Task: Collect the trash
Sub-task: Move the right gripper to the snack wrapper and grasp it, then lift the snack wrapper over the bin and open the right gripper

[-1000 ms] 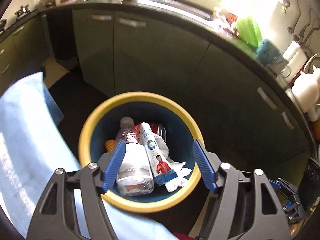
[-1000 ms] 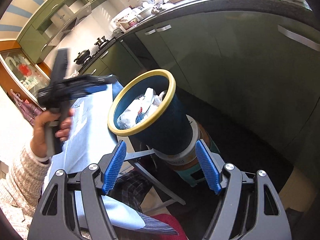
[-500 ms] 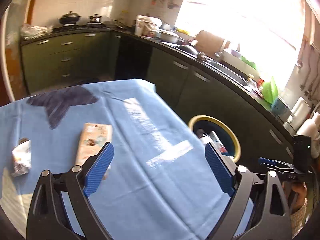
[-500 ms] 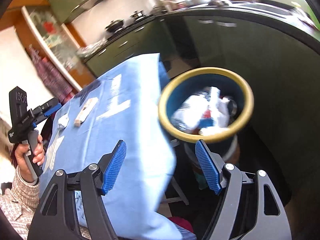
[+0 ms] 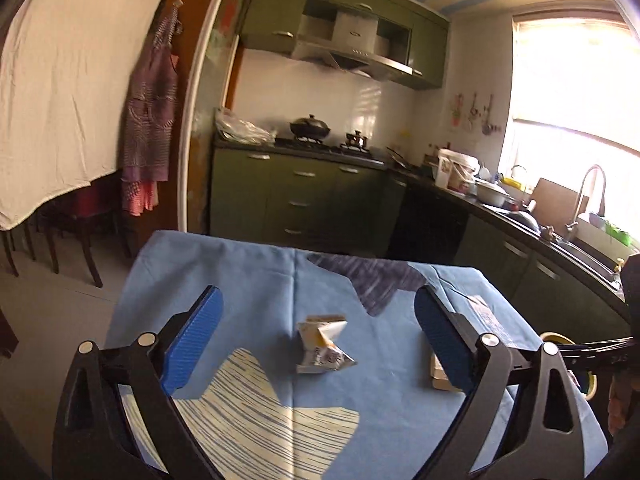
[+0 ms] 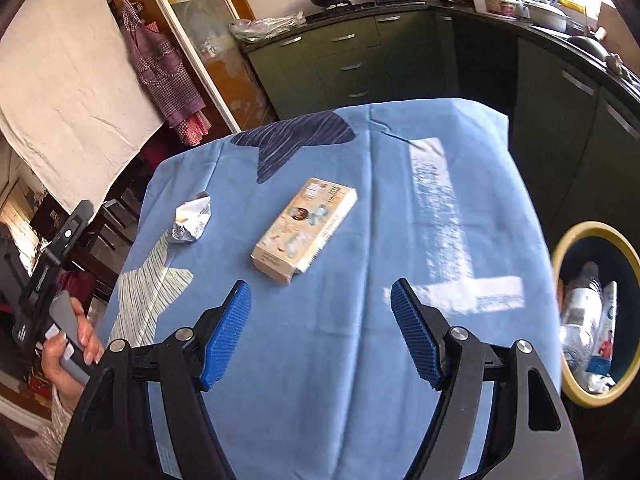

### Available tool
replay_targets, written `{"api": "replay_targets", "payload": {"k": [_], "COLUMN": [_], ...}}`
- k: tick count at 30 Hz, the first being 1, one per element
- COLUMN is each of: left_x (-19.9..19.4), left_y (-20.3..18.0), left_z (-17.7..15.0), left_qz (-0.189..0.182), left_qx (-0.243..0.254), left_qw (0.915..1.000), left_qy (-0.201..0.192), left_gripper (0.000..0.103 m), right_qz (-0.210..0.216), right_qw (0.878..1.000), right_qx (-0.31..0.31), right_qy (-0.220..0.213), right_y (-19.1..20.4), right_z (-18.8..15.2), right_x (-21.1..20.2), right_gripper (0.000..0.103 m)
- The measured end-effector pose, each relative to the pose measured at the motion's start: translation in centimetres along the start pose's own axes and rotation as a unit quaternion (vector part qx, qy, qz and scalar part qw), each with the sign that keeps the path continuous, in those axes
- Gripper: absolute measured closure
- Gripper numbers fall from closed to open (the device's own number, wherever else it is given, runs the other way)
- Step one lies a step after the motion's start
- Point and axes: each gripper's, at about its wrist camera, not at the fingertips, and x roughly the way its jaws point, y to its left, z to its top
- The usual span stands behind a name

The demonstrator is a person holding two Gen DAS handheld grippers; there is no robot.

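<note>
Blue-padded fingers [image 5: 192,338] of the left gripper [image 5: 316,338] stand spread wide, having just been opening, with nothing between them; a crumpled carton [image 5: 322,344] lies on the cloth beyond and between them, untouched. The right gripper [image 6: 320,332] also stands open and empty above the blue tablecloth [image 6: 360,360].

Two pieces of trash remain on that tablecloth: the crumpled carton, and a flat beige box [image 6: 304,228] lying beside it toward the cloth's middle, the two apart from each other. Both sit nearer the cloth's far half, close to a dark star print [image 6: 292,140].

Off the tablecloth's right edge, lower than the tabletop, stands a dark bin with a yellow rim [image 6: 576,240]. Inside it lie a clear plastic bottle [image 6: 578,316], a white tube [image 6: 606,328] and some crumpled white paper [image 6: 598,382].

Only the right wrist view looks into the bin and shows its contents; it also catches a hand [image 6: 70,354] gripping the left tool's handle at the tablecloth's left edge. The left wrist view shows just a sliver of the yellow rim and hides most of the box behind its right finger, but takes in the kitchen beyond the tablecloth: green cabinets [image 5: 296,196], a wok [image 5: 310,126] on the stove, a range hood [image 5: 352,60], a sink tap [image 5: 588,192] under a bright window.
</note>
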Motion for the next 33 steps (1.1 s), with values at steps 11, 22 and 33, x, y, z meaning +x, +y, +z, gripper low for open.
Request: {"api": "replay_targets", "payload": {"k": [11,22,33], "left_x": [-3.8,-4.6,-4.1], "left_y": [5.4,6.9,6.9], "left_z": [1.0,1.0,1.0], "left_qz": [0.125,0.161,0.157], "left_qx": [-0.082,-0.107,-0.108], "left_qw": [0.9861,0.9773,0.9784], "left_qy": [-0.074,-0.086,-0.08], "left_gripper": [0.008,0.008,0.007], "right_qz": [0.117,0.029,0.085], "right_qw": [0.988,0.985,0.982], "right_qx": [-0.092,-0.128,-0.098], "right_qy": [0.038,0.114,0.138], "right_y": [12.9,17.6,15.2], "right_z": [4.3,4.9,4.6], "right_x": [7.5,17.3,18.8], "right_gripper": [0.031,0.05,0.07]}}
